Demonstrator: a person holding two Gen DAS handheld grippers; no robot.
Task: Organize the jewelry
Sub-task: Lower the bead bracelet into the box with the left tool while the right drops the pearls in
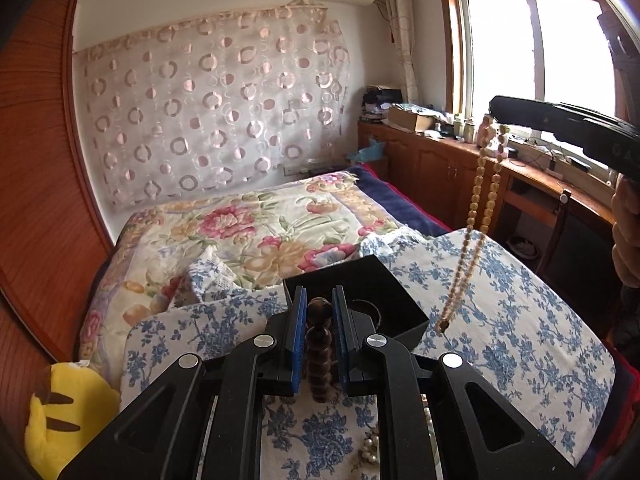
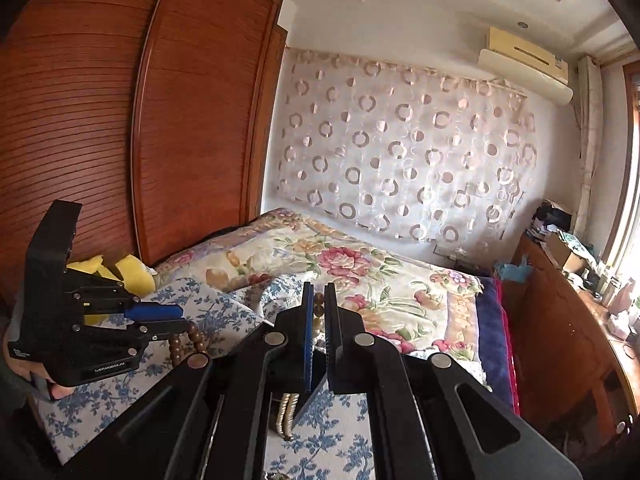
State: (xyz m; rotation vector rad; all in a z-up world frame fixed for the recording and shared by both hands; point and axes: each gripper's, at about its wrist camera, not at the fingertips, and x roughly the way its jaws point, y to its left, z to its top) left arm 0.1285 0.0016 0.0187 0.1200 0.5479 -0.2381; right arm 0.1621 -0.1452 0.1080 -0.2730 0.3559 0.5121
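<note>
aloft, both grippers (image 1: 318,308) (image 2: 319,304) level, bead-laden

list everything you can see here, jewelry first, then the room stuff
dark brown round-bead wooden bracelet: one, dark brown, clamped between the left gripper's fingers
pale tan beaded necklace: one, tan, hanging from the right gripper over the blue-flowered cloth
pearl-like bead cluster: one, cream, on the cloth under the left gripper
black square box: one, black, open, on the cloth ahead of the left gripper
blue-flowered white cloth: one, white and blue, spread over the bed
floral bedspread: one, cream with pink flowers, behind the cloth
yellow plush toy: one, yellow, at the bed's left edge
wooden wardrobe: one, red-brown, left wall
left gripper: one, black, blue pads
right gripper: one, black, shut on the necklace
</note>
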